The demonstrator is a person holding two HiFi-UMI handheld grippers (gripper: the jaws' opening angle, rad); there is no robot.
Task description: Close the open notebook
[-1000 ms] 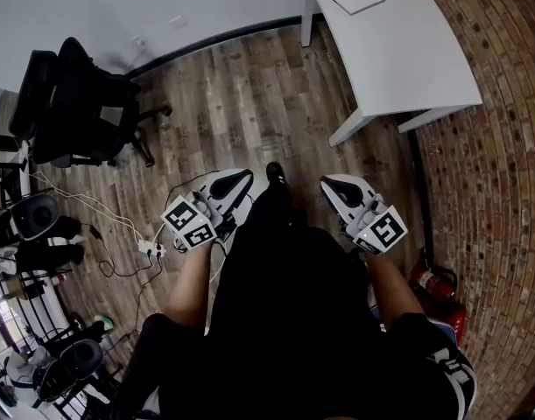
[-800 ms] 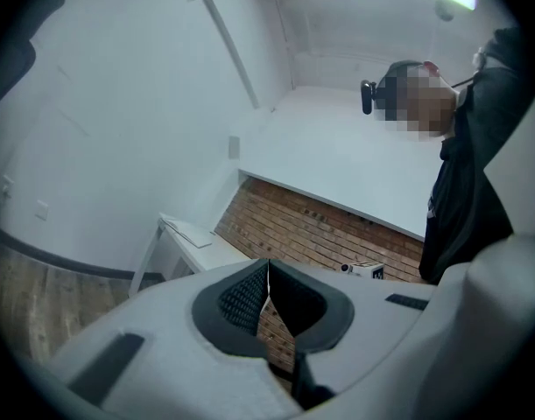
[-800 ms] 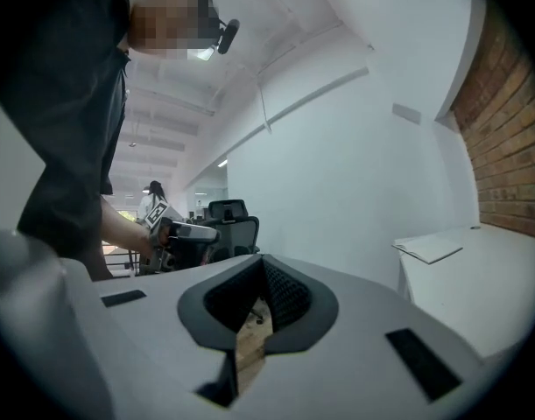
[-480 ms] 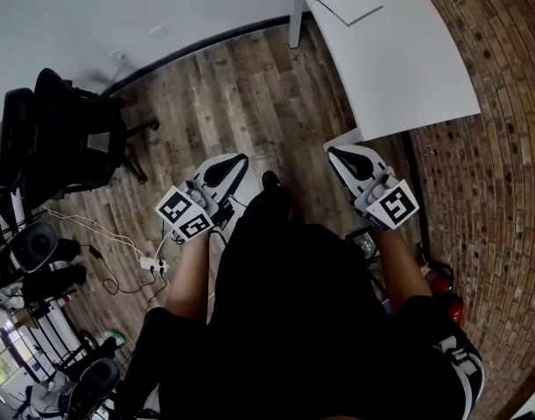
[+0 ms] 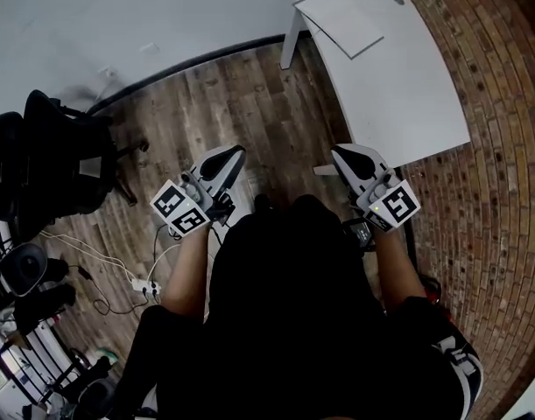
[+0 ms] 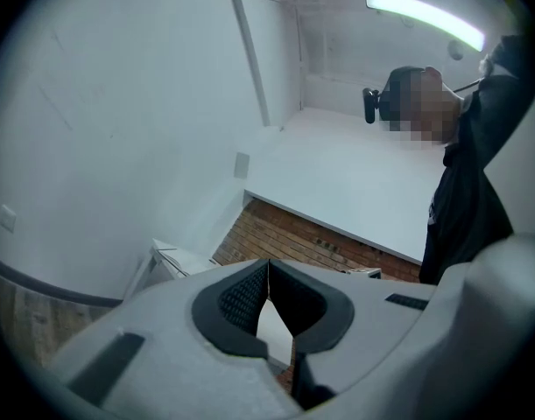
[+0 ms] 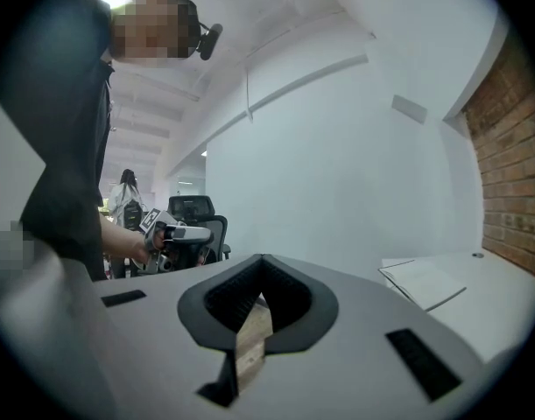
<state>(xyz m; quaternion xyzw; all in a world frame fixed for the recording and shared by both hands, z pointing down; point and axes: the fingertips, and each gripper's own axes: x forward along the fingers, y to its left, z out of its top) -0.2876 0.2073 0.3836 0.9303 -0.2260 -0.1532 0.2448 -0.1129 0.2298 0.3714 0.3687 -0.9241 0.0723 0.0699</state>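
Note:
The notebook (image 5: 341, 20) lies flat and pale on the far corner of the white table (image 5: 398, 86); in the right gripper view the notebook (image 7: 429, 283) shows at the right. My left gripper (image 5: 230, 154) is held over the wood floor, left of the table, with its jaws shut on nothing (image 6: 267, 274). My right gripper (image 5: 344, 154) hovers by the table's near corner, also shut and empty (image 7: 261, 269). Both are well short of the notebook. The left gripper (image 7: 166, 232) also appears in the right gripper view, held in a hand.
A brick wall (image 5: 503, 147) runs along the table's right side. A black office chair (image 5: 57, 160) stands at the left. Cables and a power strip (image 5: 144, 287) lie on the floor at the lower left. A person (image 7: 127, 195) stands far off.
Both grippers have moved forward across the floor towards the table, still shut. The table and notebook now sit lower and nearer in the head view; the chair has slid to the left.

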